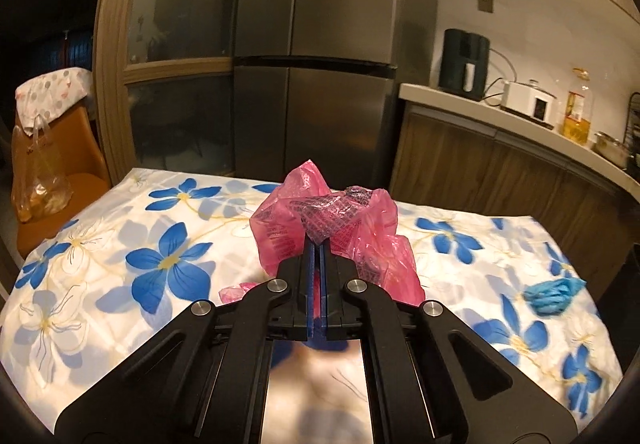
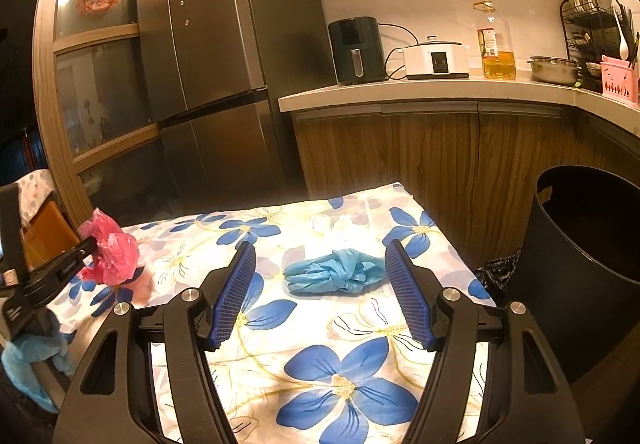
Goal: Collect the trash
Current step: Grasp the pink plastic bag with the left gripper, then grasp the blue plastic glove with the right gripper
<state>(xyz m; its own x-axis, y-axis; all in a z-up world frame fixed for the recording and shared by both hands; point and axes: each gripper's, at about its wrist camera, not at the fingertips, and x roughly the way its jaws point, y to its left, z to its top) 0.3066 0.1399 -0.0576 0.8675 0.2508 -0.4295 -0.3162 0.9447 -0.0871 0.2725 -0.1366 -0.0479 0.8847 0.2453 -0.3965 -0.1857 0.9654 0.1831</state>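
Note:
A crumpled pink plastic bag (image 1: 320, 215) is pinched between the blue pads of my left gripper (image 1: 319, 244), which is shut on it; the bag bulges above and to the right of the fingertips. From the right wrist view the same pink bag (image 2: 110, 252) hangs at the left gripper's tip (image 2: 94, 244), just above the flowered tablecloth (image 2: 320, 332). A bunched blue glove (image 2: 334, 272) lies on the cloth between and slightly beyond the fingertips of my right gripper (image 2: 320, 254), which stands open around it without touching. The blue glove (image 1: 554, 294) also shows at the right in the left view.
A tall black bin (image 2: 588, 264) stands beside the table's right edge, with a black bag (image 2: 498, 268) at its foot. A fridge (image 1: 316, 55) and a wooden counter (image 2: 420, 87) with appliances lie beyond the table. An orange chair (image 1: 52, 171) holding a clear bag stands at left.

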